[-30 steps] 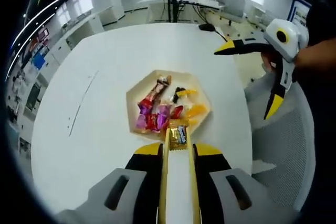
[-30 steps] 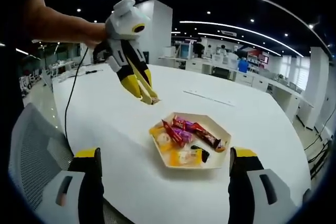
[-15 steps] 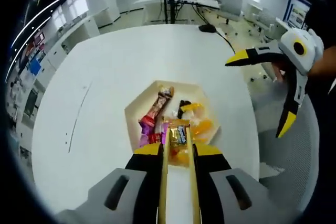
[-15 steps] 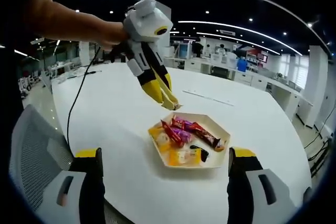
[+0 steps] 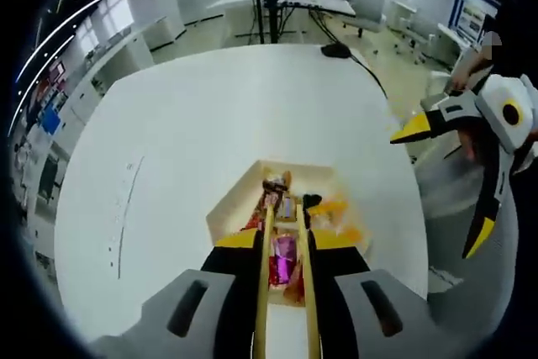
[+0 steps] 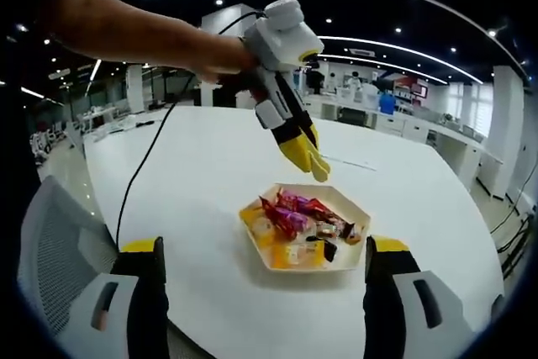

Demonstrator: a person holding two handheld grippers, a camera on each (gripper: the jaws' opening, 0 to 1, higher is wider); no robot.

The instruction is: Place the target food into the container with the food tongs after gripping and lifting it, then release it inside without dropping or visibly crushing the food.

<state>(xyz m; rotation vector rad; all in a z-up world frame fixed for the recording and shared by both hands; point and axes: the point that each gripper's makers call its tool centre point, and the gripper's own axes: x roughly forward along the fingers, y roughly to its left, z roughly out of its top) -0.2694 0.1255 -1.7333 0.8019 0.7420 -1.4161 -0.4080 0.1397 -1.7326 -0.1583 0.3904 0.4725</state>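
Left gripper view: one left claw (image 5: pixel 286 233), narrowed on gold tongs (image 5: pixel 263 292), hangs over one hexagonal tray (image 5: pixel 227 212) of wrapped snacks (image 5: pixel 282 260) on the white tabletop (image 5: pixel 185 132).

Right gripper view: one right claw (image 6: pixel 261 292) stands wide, empty, before the tray (image 6: pixel 340 203); snacks (image 6: pixel 290 212) lie inside it.

The tongs (image 5: pixel 286 292) hid part of the tray (image 5: pixel 231 208) — wrapper (image 5: pixel 287 208) print stayed too small to read.

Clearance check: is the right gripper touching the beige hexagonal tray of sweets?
Apart. Left gripper view: right gripper hangs off to the side, white tabletop separating it from the tray.
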